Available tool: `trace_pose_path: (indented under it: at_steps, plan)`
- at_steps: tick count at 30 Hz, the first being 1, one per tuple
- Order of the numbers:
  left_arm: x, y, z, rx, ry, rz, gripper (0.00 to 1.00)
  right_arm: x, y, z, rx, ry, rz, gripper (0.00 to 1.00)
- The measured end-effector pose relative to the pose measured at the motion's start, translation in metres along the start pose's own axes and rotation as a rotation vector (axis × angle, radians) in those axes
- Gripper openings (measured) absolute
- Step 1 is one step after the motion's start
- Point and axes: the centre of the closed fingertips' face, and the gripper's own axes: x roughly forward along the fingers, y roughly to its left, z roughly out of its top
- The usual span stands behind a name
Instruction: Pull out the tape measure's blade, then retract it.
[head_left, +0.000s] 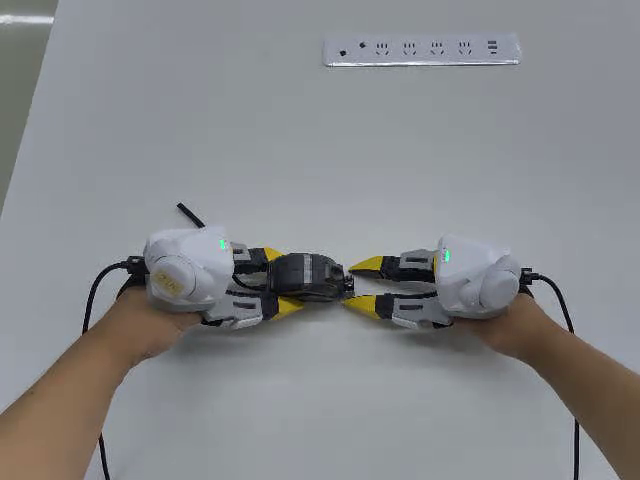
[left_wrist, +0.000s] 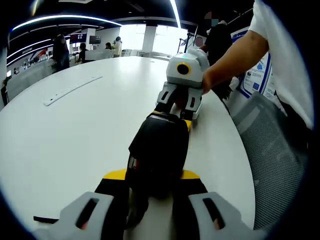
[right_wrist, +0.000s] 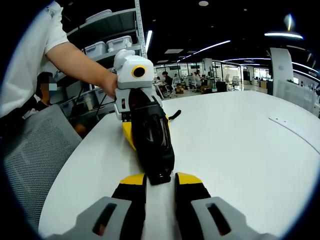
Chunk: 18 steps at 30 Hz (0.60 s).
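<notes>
– Forearms come in from the bottom corners, left hand (head_left: 150, 318) and right hand (head_left: 512, 325) each wrapped round a gripper. What's the left gripper (head_left: 282, 280) doing?

– Fingers clamped on the tape (head_left: 312, 277), one each side of the black case, low on the counter (head_left: 300, 130). Reads as an anchor hold, so the case can't slide once the blade is pulled.

– Does its own view agree?

– Yes. In the left gripper view the tape (left_wrist: 160, 145) sits between the yellow tips, nose pointing away at the other gripper.

– And the right gripper (head_left: 360, 285)?

– Facing it head-on, fingers apart, straddling the nose of the case where the blade comes out. In the right gripper view the tape (right_wrist: 152, 135) ends right between the tips of the right gripper (right_wrist: 160, 179).

– Got the blade tip yet?

– Can't tell, the tip is too small to make out. No blade length shows between the grippers, so I judge the pull not started.

– Why line up like that?

– Probably so the pull runs straight along the counter, away from the case.

– Anything else?

– Power strip (head_left: 420, 49) at the far edge, well apart.
</notes>
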Motion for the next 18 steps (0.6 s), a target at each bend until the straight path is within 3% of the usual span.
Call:
trace_pose_path:
  at_steps: [18]
  plan:
    - [0.0001,0.0005,-0.0002,-0.001,0.0,-0.001,0.3,0.0,0.0029,-0.0003,-0.018,0.002,0.028,0.17]
